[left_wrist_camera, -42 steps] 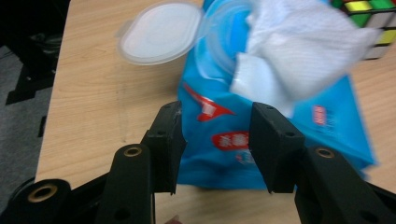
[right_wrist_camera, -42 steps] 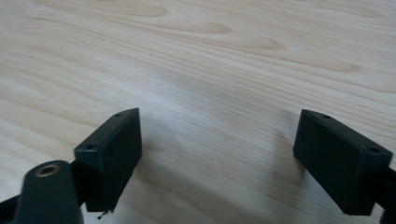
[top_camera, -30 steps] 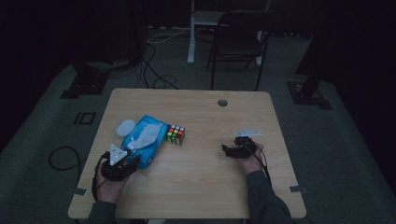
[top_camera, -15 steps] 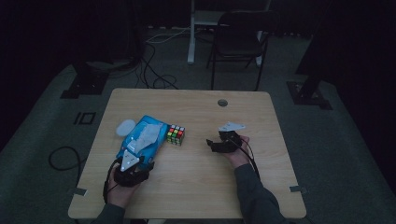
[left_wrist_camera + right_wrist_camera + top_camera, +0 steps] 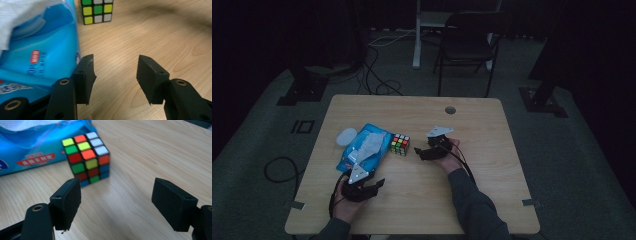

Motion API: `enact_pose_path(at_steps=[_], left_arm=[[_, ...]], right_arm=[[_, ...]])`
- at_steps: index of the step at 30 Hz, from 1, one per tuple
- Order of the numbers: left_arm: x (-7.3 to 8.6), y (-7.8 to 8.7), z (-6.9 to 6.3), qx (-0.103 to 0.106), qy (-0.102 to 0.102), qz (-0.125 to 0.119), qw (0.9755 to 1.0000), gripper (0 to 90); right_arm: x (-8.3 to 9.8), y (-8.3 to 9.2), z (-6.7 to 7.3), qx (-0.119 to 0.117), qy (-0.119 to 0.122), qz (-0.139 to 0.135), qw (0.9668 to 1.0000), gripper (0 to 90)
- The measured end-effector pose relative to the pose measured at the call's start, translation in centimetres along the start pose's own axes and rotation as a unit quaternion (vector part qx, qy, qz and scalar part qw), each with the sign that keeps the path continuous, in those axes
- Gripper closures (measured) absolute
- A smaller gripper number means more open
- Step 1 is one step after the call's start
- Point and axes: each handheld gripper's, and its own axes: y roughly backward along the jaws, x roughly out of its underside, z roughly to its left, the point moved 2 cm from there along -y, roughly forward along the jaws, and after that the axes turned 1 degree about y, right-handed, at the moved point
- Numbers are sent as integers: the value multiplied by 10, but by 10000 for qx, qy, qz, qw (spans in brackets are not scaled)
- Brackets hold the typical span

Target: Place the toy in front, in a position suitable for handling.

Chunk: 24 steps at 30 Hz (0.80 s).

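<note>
**Rubik's cube between two spread grippers**

Rubik's cube [image 5: 400,144] sits on the wooden table [image 5: 492,180] near its middle, just beside the right edge of the blue tissue pack [image 5: 362,150], which lies to its left with a white tissue [image 5: 368,142] pulled up from its top; a small white round lid-like object [image 5: 346,136] rests on the table at the pack's far left corner; whether cube and pack touch cannot be told from the high view

The right gripper view brings out what the high view blurs: the cube's scrambled faces (yellow, orange, white, green and red squares on top and front) and the pack's red label behind it; the left gripper view shows the pack's blue wrap close at the left, printed with a red tag, and the cube far ahead at the top edge

The left gripper [image 5: 371,186] is held low over the near left part of the table, at the pack's near end, the person's hand [image 5: 343,202] coming in from the bottom edge; the right gripper [image 5: 421,151] lies just right of the cube, pointing toward it, held by the right hand [image 5: 447,156] with a dark sleeve [image 5: 472,205] behind

Both pairs of jaws stand wide apart and grasp nothing; in the left gripper view bare wood shows between them, the left jaw just beside the pack; in the right gripper view the cube stands ahead of the gap, nearer the left jaw, not touched
</note>
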Motion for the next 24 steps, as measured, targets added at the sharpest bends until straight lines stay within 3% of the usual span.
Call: enact_pose_path(at_steps=[6,15,24], left_arm=[[2,-6,-3,73,-35,108,9999,491],[4,-10,-3,155,-28,193,9997,488],[4,-11,-3,163,-26,219,9996,484]], right_arm=[[-13,-19,12,-207,154,10,9997,204],[-32,-43,18,-384,468,70,9981,187],[-40,-69,24,-552,792,465,9942,191]])
